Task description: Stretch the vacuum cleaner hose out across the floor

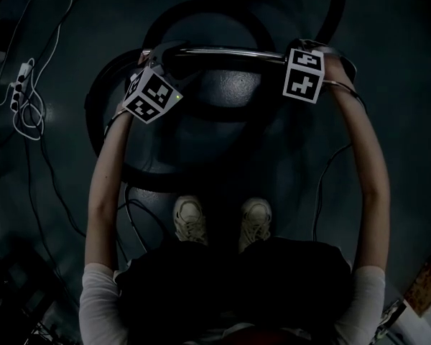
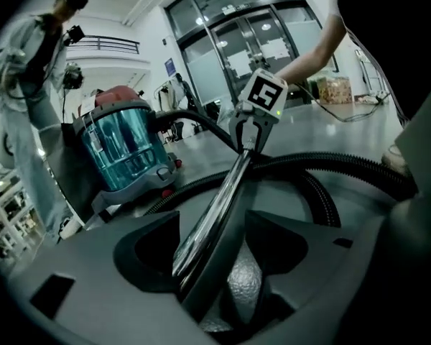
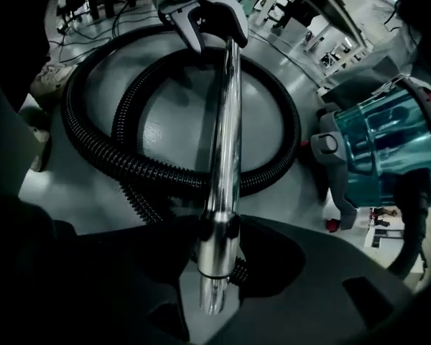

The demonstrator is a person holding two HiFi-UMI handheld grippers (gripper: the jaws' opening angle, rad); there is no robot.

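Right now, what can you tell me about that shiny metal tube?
The metal tube is a straight, mirror-bright vacuum wand with a thicker collar near one end. It hangs roughly level above the coiled black hose. The right gripper clamps its collar end; the left gripper stands open around the other end.

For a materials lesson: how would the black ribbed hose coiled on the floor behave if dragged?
Probably floppy: the black ribbed hose lies in loose loops on the smooth grey floor. It would likely uncoil and slide rather than lift as one piece. It seems joined to the teal canister vacuum cleaner, which might be tugged along.
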